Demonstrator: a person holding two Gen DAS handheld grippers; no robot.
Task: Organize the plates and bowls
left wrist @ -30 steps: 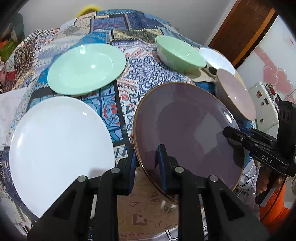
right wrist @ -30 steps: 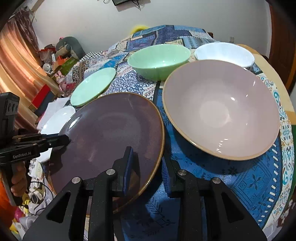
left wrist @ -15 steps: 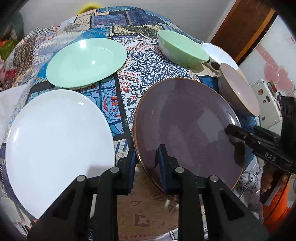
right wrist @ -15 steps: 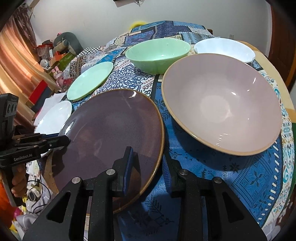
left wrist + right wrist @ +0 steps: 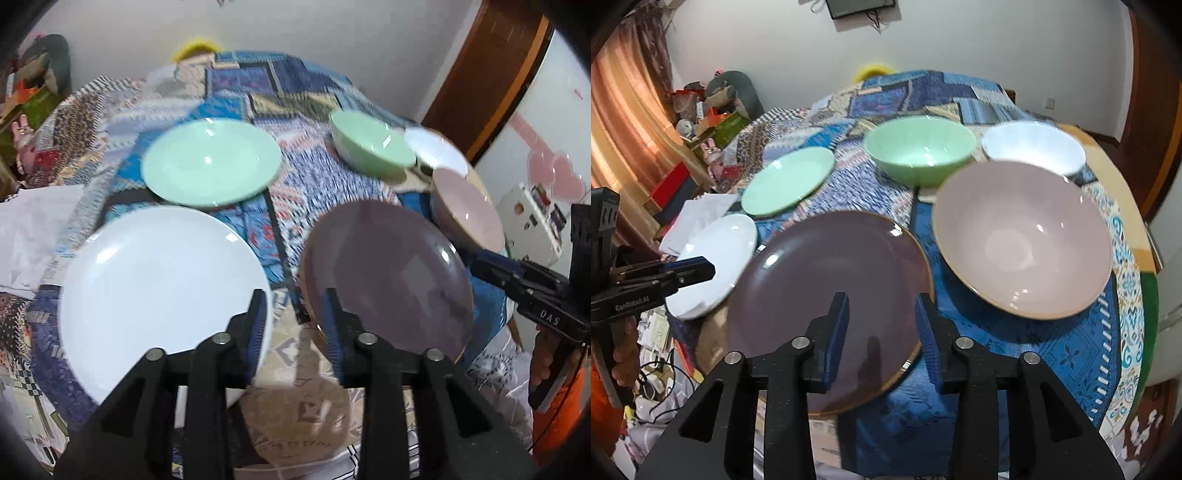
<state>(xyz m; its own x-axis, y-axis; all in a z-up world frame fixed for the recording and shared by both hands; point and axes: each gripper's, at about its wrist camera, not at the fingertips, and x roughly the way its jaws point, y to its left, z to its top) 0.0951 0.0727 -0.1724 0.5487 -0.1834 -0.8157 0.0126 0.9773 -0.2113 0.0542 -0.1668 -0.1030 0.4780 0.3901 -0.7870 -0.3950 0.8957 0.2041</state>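
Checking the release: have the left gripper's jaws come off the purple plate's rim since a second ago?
Yes. The left gripper was clamped on the purple plate; its jaws are now opening, off the rim, with tablecloth between them.

A dark purple plate (image 5: 827,302) with a thin golden rim lies flat at the near edge of the worktop (image 5: 1126,221). Left of it lies a white plate (image 5: 716,258), with a green plate (image 5: 786,181) beyond. To its right stands a pink bowl (image 5: 1023,240), upright. Behind stand a green bowl (image 5: 919,147) and a white bowl (image 5: 1034,147).
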